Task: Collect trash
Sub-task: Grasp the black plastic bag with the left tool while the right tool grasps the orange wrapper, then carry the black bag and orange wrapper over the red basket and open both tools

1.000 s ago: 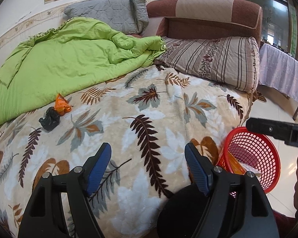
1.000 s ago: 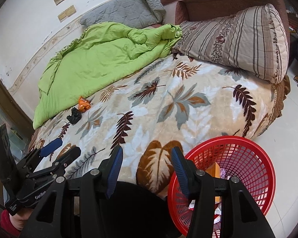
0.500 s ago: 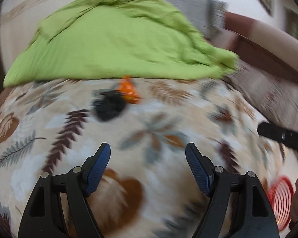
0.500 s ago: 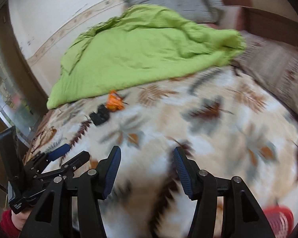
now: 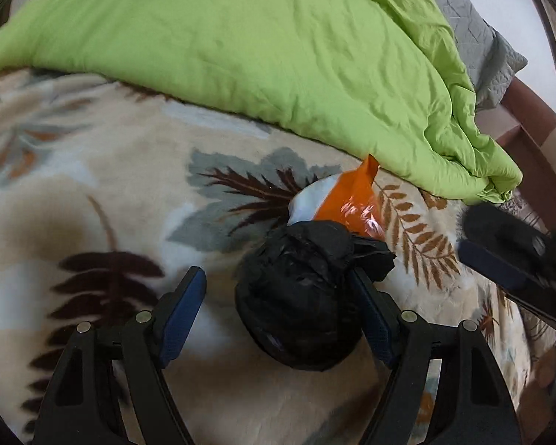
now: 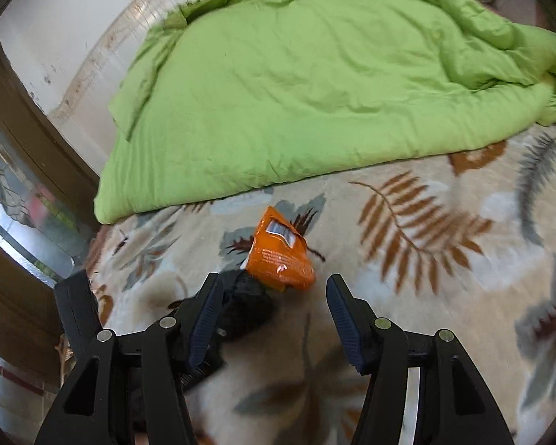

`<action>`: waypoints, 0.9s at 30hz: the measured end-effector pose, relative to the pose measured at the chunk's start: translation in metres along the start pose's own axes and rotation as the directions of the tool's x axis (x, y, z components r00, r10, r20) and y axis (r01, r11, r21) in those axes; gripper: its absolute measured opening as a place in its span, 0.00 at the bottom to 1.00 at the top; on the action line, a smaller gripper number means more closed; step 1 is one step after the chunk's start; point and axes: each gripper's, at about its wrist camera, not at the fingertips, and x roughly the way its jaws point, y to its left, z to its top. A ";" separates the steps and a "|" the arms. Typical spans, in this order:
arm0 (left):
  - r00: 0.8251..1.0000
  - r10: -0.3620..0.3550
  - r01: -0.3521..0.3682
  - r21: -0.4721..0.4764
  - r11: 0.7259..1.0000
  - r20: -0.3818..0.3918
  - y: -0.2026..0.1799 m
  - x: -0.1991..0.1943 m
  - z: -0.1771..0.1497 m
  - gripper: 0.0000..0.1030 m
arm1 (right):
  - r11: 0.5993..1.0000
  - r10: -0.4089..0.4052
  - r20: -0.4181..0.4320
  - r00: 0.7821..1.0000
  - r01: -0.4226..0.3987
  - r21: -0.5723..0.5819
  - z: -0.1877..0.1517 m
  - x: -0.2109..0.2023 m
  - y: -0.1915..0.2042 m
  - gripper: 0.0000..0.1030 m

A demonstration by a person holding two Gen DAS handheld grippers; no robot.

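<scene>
Now both grippers over trash on the bed blanket [image 5: 103, 200].
Left gripper [image 5: 278, 307]: jaws closing, black bag [image 5: 300, 296] between them, against the right pad. Right gripper [image 6: 274, 319]: jaws parted, empty, orange wrapper [image 6: 281, 259] just ahead; its print unreadable.

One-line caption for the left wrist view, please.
Left gripper closing around black bag on leaf-print blanket, orange wrapper just beyond.

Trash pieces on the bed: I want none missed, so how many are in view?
2. A crumpled black plastic bag lies on the leaf-patterned blanket between the left gripper's closing jaws; an orange snack wrapper lies just behind, touching it. More may hide under the green quilt.
</scene>
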 end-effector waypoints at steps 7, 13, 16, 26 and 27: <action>1.000 -0.019 0.018 0.056 0.998 0.017 0.010 -0.017 0.004 0.42 | 0.999 0.009 -0.053 0.999 -0.007 0.044 0.026 0.059 -0.012 0.61; 1.000 0.009 -0.011 0.061 0.998 0.024 0.027 -0.048 0.001 0.42 | 0.999 0.025 -0.124 0.992 -0.020 0.041 0.021 0.100 -0.004 0.51; 0.999 0.004 -0.006 0.068 0.998 0.032 0.029 -0.064 -0.004 0.42 | 1.000 0.010 -0.086 0.996 -0.009 0.013 0.010 0.094 0.005 0.43; 0.990 -0.130 0.117 0.218 0.969 0.049 -0.039 -0.138 -0.059 0.42 | 0.999 0.030 0.043 0.999 -0.030 0.017 -0.048 -0.068 -0.012 0.42; 0.988 -0.147 0.132 0.235 0.963 0.045 -0.050 -0.146 -0.068 0.42 | 0.999 0.029 0.048 0.998 -0.030 0.024 -0.057 -0.085 -0.015 0.42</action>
